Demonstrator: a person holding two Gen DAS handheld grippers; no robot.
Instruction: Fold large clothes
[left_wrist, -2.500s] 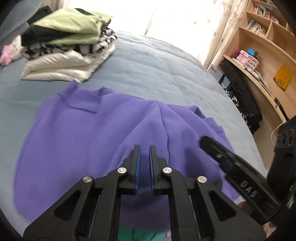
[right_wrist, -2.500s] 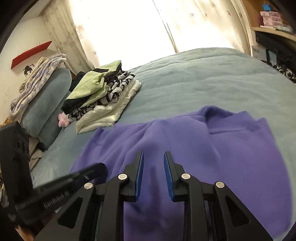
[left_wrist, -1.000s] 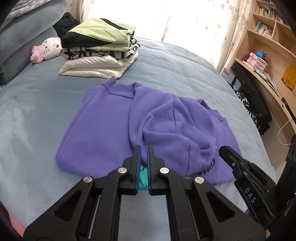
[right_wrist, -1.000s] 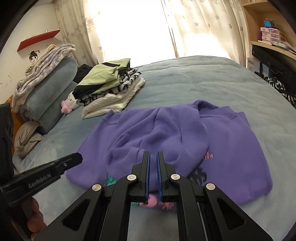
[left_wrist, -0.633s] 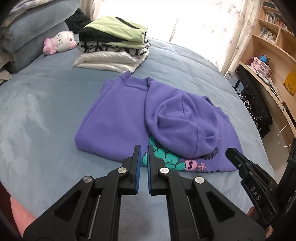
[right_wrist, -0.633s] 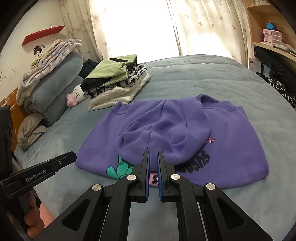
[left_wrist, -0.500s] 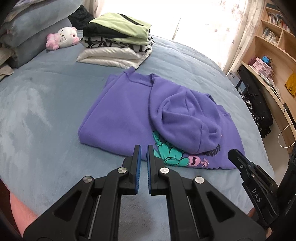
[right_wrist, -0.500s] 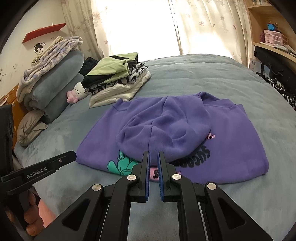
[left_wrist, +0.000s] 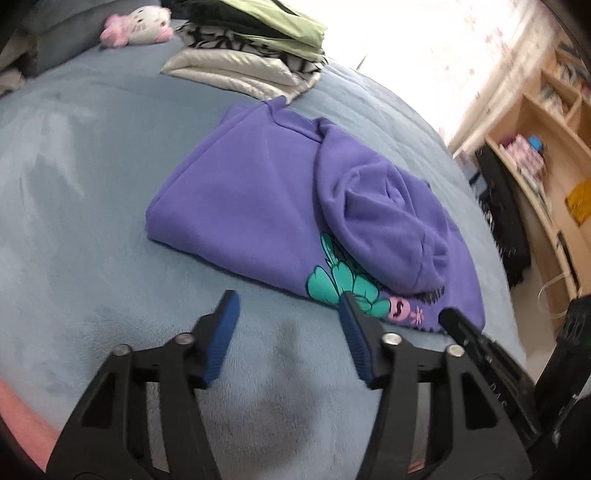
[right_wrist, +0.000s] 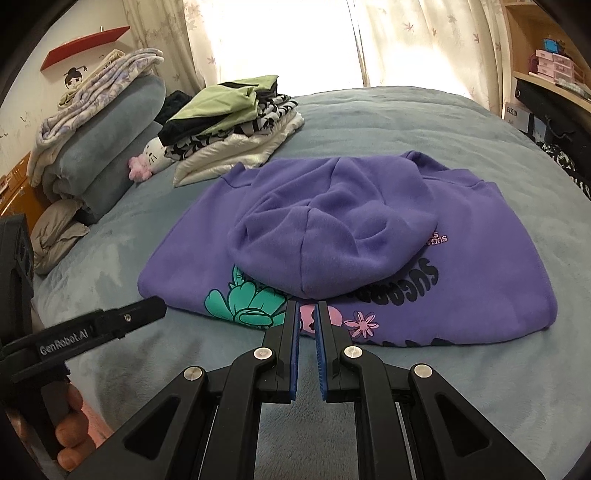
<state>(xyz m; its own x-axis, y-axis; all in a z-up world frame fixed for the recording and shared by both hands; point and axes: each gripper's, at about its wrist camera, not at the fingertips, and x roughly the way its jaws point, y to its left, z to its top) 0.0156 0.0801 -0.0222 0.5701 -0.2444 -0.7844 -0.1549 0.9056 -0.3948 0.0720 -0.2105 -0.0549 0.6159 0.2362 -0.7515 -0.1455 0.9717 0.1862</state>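
Note:
A purple hoodie (left_wrist: 258, 199) lies folded on the blue-grey bed, its hood (left_wrist: 380, 229) laid over the body, with a teal and pink print along the near edge. It also shows in the right wrist view (right_wrist: 480, 266) with its hood (right_wrist: 332, 236) on top. My left gripper (left_wrist: 288, 306) is open wide and empty, above the blanket just short of the hoodie's near edge. My right gripper (right_wrist: 307, 314) has its jaws a narrow gap apart with nothing between them, just short of the printed edge.
A stack of folded clothes (right_wrist: 236, 122) sits at the far side of the bed (right_wrist: 388, 122), next to a plush toy (right_wrist: 147, 158) and pillows (right_wrist: 103, 147). Wooden shelves (left_wrist: 546, 155) stand to the right. The left gripper shows in the right wrist view (right_wrist: 81, 332).
My left gripper has opened wide and swung left and lower toward the blanket. My right gripper has opened a narrow gap. Both have backed off the hoodie, which lies still.

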